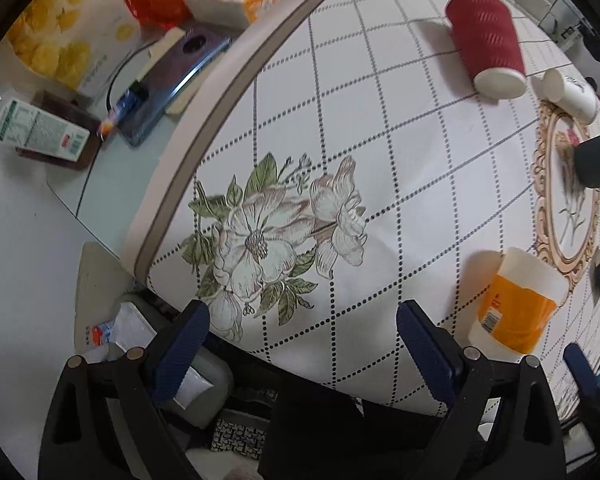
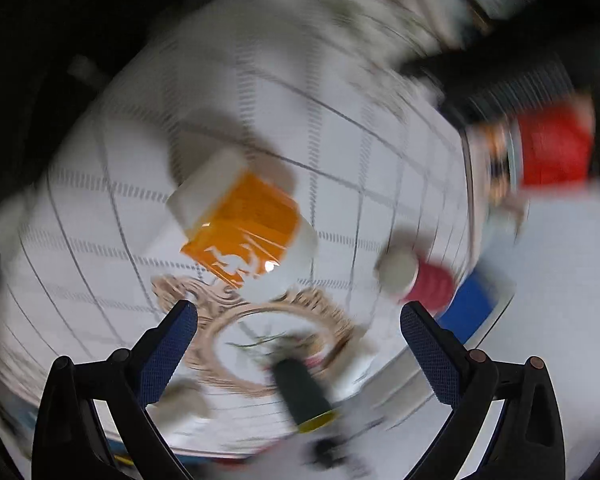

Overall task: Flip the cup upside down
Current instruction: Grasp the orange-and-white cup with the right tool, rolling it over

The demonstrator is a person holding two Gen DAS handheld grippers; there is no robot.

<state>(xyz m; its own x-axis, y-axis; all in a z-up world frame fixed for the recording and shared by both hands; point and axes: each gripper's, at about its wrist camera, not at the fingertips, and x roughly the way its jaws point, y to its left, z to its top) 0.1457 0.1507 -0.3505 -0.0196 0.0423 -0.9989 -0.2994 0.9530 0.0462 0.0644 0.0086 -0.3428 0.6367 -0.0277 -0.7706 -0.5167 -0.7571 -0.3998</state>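
Orange cup [image 2: 240,224] stands base-up, apparently flipped already, on the tablecloth [image 1: 340,160] just outside the gilt oval frame print [image 1: 564,200], dead ahead of the right gripper [image 2: 298,336], right of the left gripper [image 1: 302,328]; both sets of fingers spread wide, holding nothing.

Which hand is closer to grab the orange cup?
Probably the right. The right gripper is open, with the orange cup just ahead between its fingers' lines, though blurred. In the left gripper's view the cup sits off to the side.
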